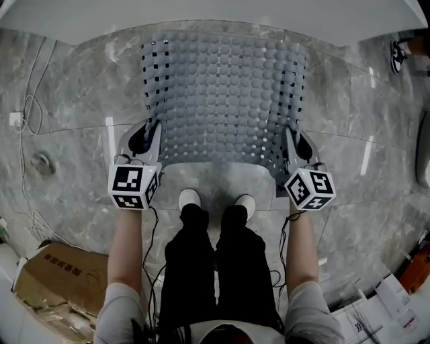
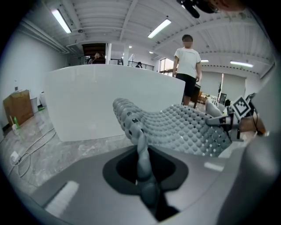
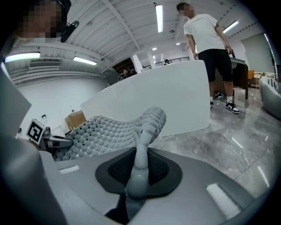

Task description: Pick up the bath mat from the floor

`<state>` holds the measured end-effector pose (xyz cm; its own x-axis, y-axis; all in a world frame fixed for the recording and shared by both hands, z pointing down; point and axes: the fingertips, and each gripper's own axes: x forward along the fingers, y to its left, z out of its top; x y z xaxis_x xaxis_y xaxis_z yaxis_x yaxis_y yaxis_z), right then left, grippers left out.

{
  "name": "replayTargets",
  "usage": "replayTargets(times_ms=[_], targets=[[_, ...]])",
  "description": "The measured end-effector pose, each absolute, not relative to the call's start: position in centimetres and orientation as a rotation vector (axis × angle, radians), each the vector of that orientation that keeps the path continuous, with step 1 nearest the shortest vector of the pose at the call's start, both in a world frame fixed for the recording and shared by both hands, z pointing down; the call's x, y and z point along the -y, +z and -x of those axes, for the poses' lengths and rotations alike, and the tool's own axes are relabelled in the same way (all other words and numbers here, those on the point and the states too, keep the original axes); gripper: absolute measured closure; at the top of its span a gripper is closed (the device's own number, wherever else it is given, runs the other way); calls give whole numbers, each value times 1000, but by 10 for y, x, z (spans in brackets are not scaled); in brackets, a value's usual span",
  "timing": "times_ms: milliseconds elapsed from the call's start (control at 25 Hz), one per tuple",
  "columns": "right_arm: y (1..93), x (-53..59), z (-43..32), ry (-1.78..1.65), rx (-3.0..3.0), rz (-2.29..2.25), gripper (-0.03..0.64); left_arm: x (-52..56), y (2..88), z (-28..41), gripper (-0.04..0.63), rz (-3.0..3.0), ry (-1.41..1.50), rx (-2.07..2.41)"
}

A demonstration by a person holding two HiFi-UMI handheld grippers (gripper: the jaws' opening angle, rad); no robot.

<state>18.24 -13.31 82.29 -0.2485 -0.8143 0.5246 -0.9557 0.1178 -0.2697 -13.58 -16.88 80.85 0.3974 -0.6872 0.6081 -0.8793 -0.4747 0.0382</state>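
**Figure.** The bath mat (image 1: 225, 94), grey and studded, is shown held by its 2 near corners and spread away toward 12 o'clock, where the white tub (image 1: 201, 17) stands. The left gripper (image 1: 154, 129) is clamped on the corner at 9 o'clock, and the right gripper (image 1: 290, 133) on the corner at 3 o'clock. In each gripper view a folded edge of mat is seen pinched between the jaws, which are pressed almost together on it. The middle of the mat is arched up between the 2 grips. Whether its far edge is clear of the floor (image 1: 74, 154) cannot be told.

**Technique.** The step in hand is judged to be the lift. Both pinches are best kept firm and the 2 hands raised level with each other. That way the limp mat is not twisted or dragged out of one grip. The far edge should be brought up clear of the tub's foot.

**Count.**
- 1 mat
- 2 grippers
- 1 tub
- 2 shoes (image 1: 190, 198) at 6 o'clock
- 1 cardboard box (image 1: 57, 275) at 8 o'clock
- 1 standing person (image 3: 206, 48) beyond the tub
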Motion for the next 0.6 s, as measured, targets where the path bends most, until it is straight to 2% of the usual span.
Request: replayTargets(times_ms=[400,600], targets=[[617,115,-167,752,2172,-1782,565,146,609,150,554,-2314,674,1401],[519,110,-184,730,2200,-1799,565,140,511,133,554,-2327,641,1424]])
